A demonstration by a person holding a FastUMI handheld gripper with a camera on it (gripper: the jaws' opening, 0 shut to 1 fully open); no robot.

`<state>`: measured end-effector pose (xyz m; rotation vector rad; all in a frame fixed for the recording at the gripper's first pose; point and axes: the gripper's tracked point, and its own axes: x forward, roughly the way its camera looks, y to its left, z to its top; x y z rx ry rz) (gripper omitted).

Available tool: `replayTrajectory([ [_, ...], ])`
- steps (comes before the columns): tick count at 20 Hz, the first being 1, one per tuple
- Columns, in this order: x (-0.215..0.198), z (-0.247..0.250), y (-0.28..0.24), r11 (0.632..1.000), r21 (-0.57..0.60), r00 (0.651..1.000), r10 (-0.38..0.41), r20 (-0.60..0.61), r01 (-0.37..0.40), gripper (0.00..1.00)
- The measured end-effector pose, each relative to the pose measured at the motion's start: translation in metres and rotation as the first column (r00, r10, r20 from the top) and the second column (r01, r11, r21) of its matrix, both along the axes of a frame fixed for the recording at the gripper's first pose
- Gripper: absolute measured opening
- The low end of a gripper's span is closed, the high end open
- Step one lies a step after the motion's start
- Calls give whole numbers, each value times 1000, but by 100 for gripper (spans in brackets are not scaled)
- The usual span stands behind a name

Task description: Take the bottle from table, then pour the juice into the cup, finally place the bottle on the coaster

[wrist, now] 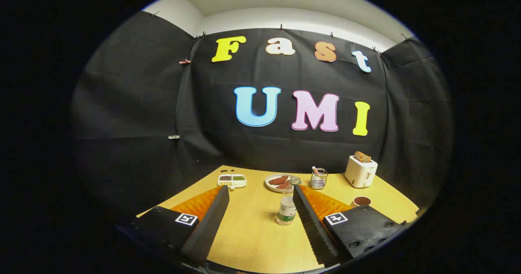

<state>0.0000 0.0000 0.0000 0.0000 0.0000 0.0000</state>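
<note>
A small clear bottle with a green label stands upright on the wooden table. It sits between my fingers, close against the inner side of the right finger. My gripper is open wide and touches nothing. A brown cup stands to the right, past the right finger. I cannot pick out a coaster.
Beyond the bottle lie a plate with dark food, a wire holder, a white divided dish and a white toaster with bread. The black cloth wall closes the back. Bare table lies between the fingers.
</note>
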Motion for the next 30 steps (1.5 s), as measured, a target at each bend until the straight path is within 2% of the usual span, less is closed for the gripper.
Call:
replayTrajectory([
  [3,-4,-1,5,999,24,1000,27,-5,-27,97],
  [11,0,-17,5,999,20,999,37,-29,-36,97],
  [17,18,-31,0,999,32,999,10,-52,-9,97],
  [30,82,-82,-51,972,111,973,-191,-127,206,97],
])
